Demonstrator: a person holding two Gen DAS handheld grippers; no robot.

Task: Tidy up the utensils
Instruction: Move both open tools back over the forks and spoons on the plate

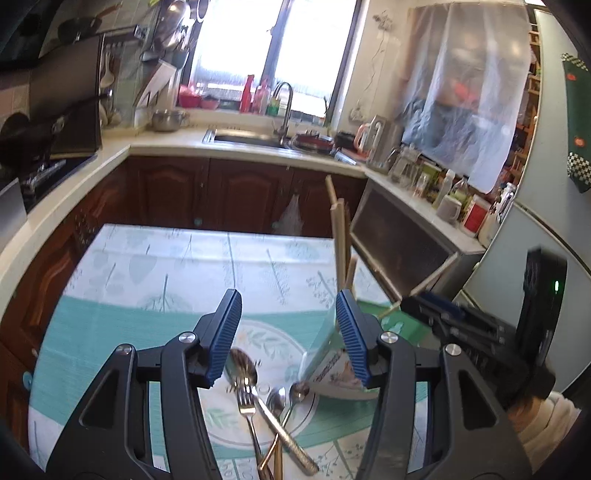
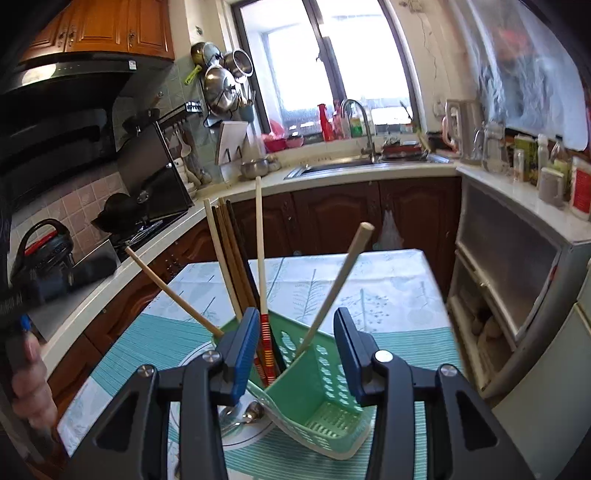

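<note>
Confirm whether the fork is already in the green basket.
No: the fork lies on the plate among the spoons, outside the green basket.

Small kitchen, daylit. Bright window (image 2: 332, 74) over steel sink (image 2: 343, 162) with tall faucet (image 2: 360, 122); glass blown out white. Pale L-shaped countertop (image 1: 155, 142) on dark wood base cabinets (image 1: 221, 192). Black range hood (image 2: 70, 77) on the left, lighter wood wall cabinets (image 2: 99, 26) above. Pots (image 2: 221, 81) hung on tiled wall. Table under teal leaf-print tablecloth (image 1: 166, 266). Clear plastic sheet (image 1: 476, 88) draped at right.
</note>
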